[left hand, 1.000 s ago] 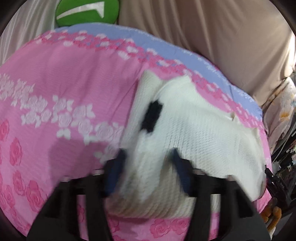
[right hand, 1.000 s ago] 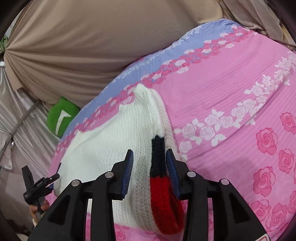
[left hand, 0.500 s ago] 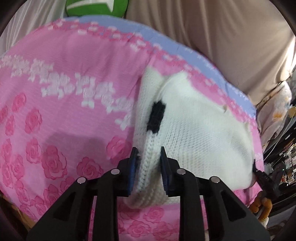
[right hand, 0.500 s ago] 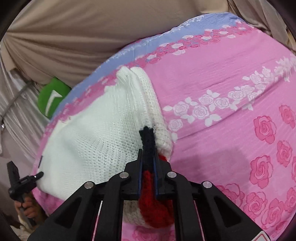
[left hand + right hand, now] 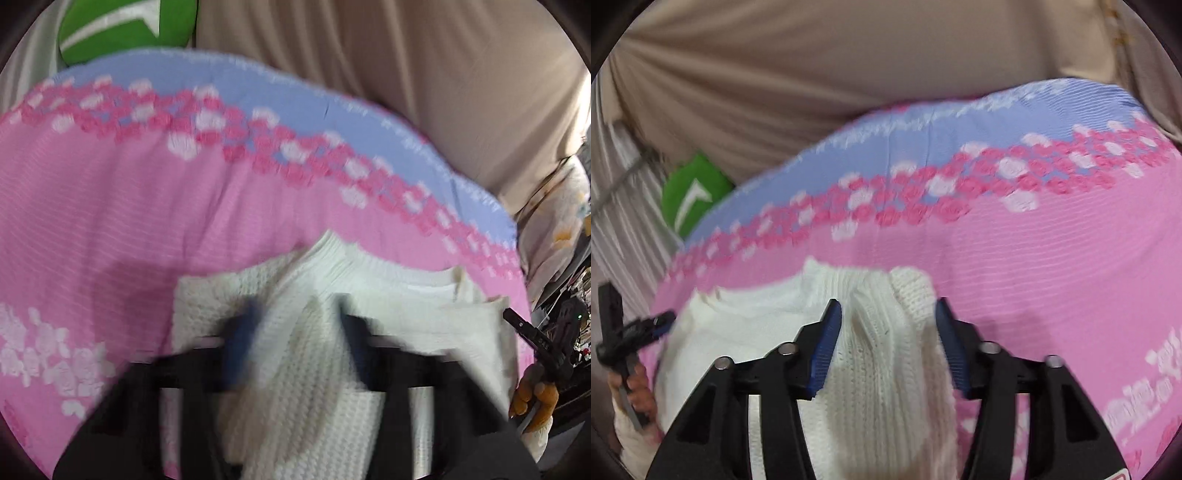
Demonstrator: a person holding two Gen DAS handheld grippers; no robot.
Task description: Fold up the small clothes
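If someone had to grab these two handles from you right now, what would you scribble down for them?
Left gripper: blurred, jaws apart over the white knit sweater, apparently gripping nothing.
Right gripper: open, fingers either side of a raised fold of the sweater, not pinching it.
Where: the sweater lies bunched on the pink floral bedsheet, near its front edge.
Done: cloth appears doubled over itself, so one fold seems laid.
Left: probably flatten it, then fold again into a neat packet.
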